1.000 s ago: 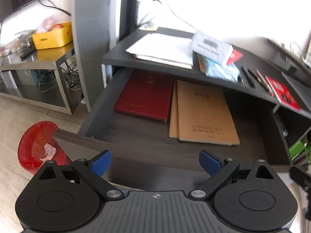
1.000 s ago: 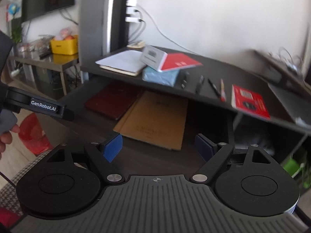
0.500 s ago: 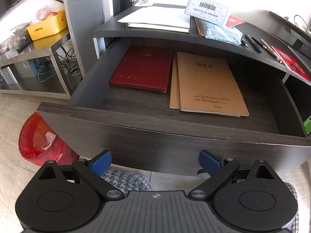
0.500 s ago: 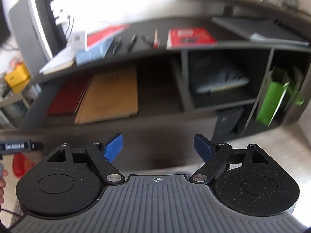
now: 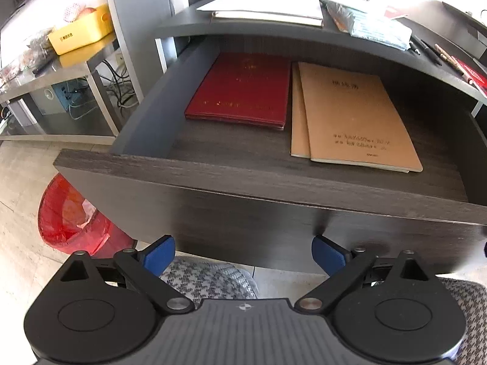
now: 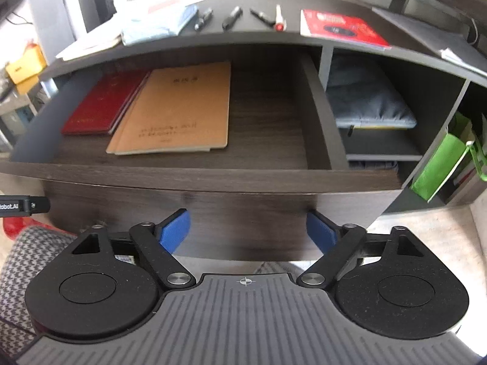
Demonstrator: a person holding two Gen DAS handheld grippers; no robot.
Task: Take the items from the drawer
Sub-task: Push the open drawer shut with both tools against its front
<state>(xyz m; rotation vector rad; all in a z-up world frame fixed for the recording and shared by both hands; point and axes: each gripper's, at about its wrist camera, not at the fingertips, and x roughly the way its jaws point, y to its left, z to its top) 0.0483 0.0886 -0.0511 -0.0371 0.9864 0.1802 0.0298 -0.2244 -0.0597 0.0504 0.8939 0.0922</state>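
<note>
1. The left gripper (image 5: pixel 243 254) hangs in front of the pulled-out drawer (image 5: pixel 243 179), below its front panel and looking down into it; its jaws stand wide apart with nothing between them.
2. The right gripper (image 6: pixel 248 231) is held level before the same drawer front, a little right of centre; its jaws are also spread and hold nothing.
3. Inside the drawer a red book (image 5: pixel 240 91) lies flat at the left, and two tan notebooks (image 5: pixel 353 115) lie stacked just beside it, the upper one shifted right so that only a strip of the lower shows.
4. The print on the notebook cover is too small and blurred to read.
5. The worktop (image 6: pixel 261 35) above shades the drawer's back edge; pens (image 6: pixel 232 16), a red booklet (image 6: pixel 341 29) and papers (image 5: pixel 268 7) lie on it.
6. A red bin (image 5: pixel 73 216) on the floor at the left is partly hidden behind the drawer front.
7. In the right wrist view, the tip of the left gripper's body is cut off at the left edge.
8. Checked fabric shows beneath both grippers; I cannot tell what it belongs to.
</note>
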